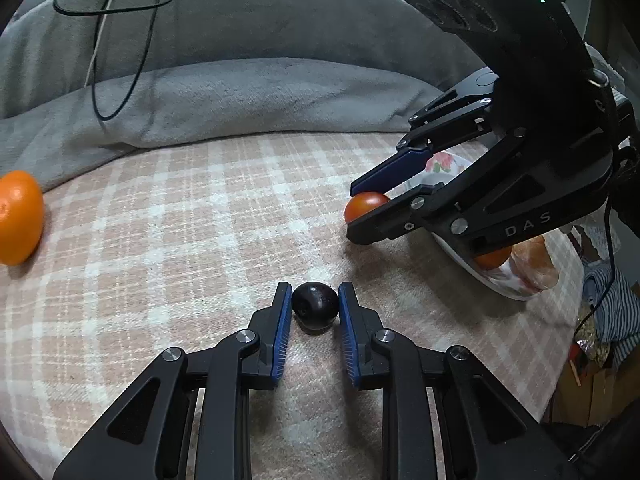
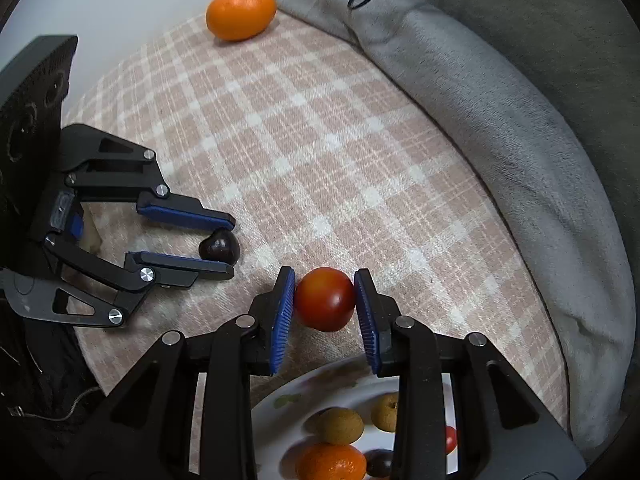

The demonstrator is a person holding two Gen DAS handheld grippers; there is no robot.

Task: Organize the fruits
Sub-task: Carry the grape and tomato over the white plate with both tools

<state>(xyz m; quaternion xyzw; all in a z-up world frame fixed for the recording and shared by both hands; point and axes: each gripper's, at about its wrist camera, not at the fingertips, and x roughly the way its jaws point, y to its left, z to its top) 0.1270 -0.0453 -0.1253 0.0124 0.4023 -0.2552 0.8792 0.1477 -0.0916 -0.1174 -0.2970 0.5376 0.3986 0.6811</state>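
Observation:
My left gripper (image 1: pixel 315 294) is shut on a small dark chestnut-like fruit (image 1: pixel 315 306) that rests on the checked cloth; it also shows in the right wrist view (image 2: pixel 219 245) between the left gripper's fingers (image 2: pixel 234 246). My right gripper (image 2: pixel 325 280) is shut on a red tomato (image 2: pixel 325 299), also seen in the left wrist view (image 1: pixel 363 205), just beyond the plate's rim. An orange mandarin (image 1: pixel 18 222) lies far left on the cloth, at the far end in the right wrist view (image 2: pixel 241 12). A white flowered plate (image 2: pixel 280 396) holds several fruits.
A grey folded blanket (image 1: pixel 240 92) borders the far side of the checked cloth (image 1: pixel 200 220). A black cable (image 1: pixel 120 40) lies on the blanket. Clothes and boxes (image 1: pixel 608 312) sit beyond the plate (image 1: pixel 504 284) at the right.

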